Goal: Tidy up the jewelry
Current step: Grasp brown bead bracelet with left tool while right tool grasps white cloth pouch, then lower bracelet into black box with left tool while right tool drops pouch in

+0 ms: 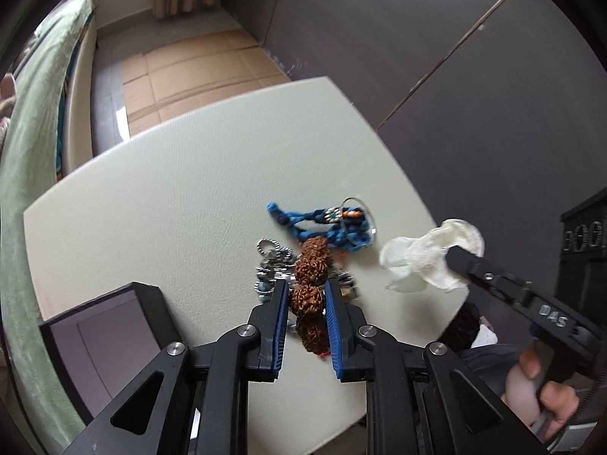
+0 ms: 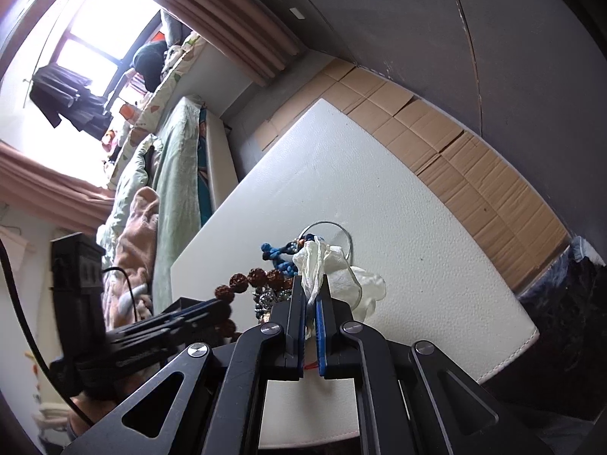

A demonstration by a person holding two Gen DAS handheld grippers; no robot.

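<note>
2 grippers over a pale table (image 1: 151,189), both pointing down at a jewelry pile near its right edge.

Left gripper (image 1: 306,299): jaws narrowly apart, clamped on a brown seed-bead strand (image 1: 309,295). 1 bead sits squeezed between the blue pads (image 1: 281,314), more beads run up toward the pile and down toward the camera. In the right wrist view the same strand (image 2: 258,276) arcs up off the table from the left gripper (image 2: 212,309).

Right gripper (image 2: 312,303): jaws nearly together, pinching a white crumpled pouch (image 2: 322,265); the fabric bunches above the tips, with 1 lobe hanging to the right. From the left wrist view the pouch (image 1: 428,254) is lifted off the table, right of the pile, in the right gripper (image 1: 457,256), with a hand (image 1: 546,390) on its grip.

Pile: blue braided cord bracelet (image 1: 322,223) lying across a clear bangle (image 1: 360,223), silver chain pieces (image 1: 273,258) just left of the beads. All touch or overlap. Dark box (image 1: 102,337) at table's near left corner, well apart from the pile.
</note>
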